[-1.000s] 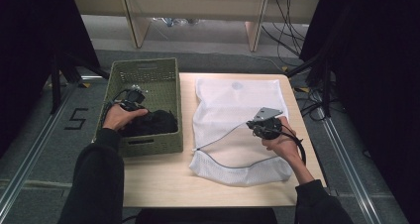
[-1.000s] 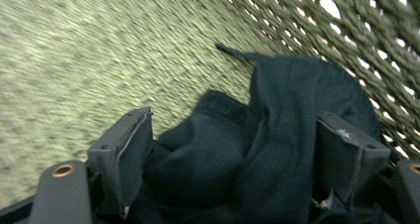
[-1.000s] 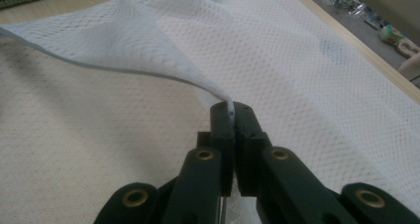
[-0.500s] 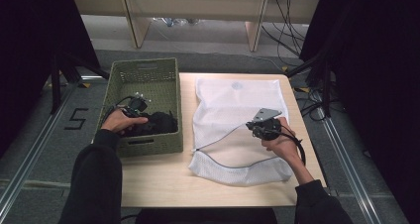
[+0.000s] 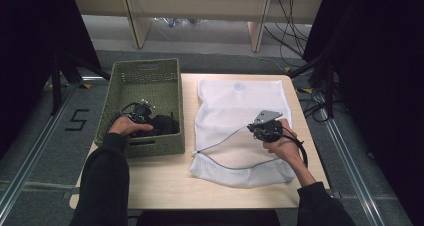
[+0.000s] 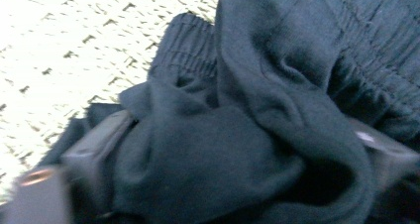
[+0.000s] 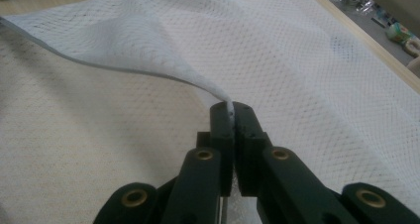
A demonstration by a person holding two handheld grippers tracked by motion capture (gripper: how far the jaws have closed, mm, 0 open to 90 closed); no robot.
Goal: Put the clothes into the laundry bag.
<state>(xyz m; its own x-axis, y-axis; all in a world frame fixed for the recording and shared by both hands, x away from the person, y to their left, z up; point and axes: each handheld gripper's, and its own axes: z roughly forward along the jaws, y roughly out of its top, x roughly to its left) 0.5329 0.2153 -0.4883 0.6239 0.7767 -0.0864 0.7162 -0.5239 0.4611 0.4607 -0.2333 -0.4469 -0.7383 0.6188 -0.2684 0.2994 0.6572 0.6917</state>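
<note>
Pale wood forms the surface [image 5: 165, 186] in the high view, with a green basket [image 5: 150, 76] hanging off its left edge and a white mesh bag [image 5: 235, 106] lying just right of the basket. The left hand-held gripper [image 5: 145, 117] is down inside the basket on a dark garment [image 5: 162, 125]; the right hand-held gripper [image 5: 260, 128] is over the bag, beside its open edge. Set against the picture of a second ago, the left hand sits lower in the basket and the garment looks more bunched, while the right hand is where it was.

In the left gripper view, the left jaws stand spread, and they have just been closing a little, with folds of the garment [image 6: 237, 135] between them. I judge the bite shallow: only a loose fold may be caught, so the cloth could slip free on lifting or snag on the basket wall.

In the right gripper view, the right hand-held gripper [image 7: 232, 110] is pressed together, pinching the bag's upper layer [image 7: 163, 55] raised. That thin mesh could slide out and shut the mouth.
</note>
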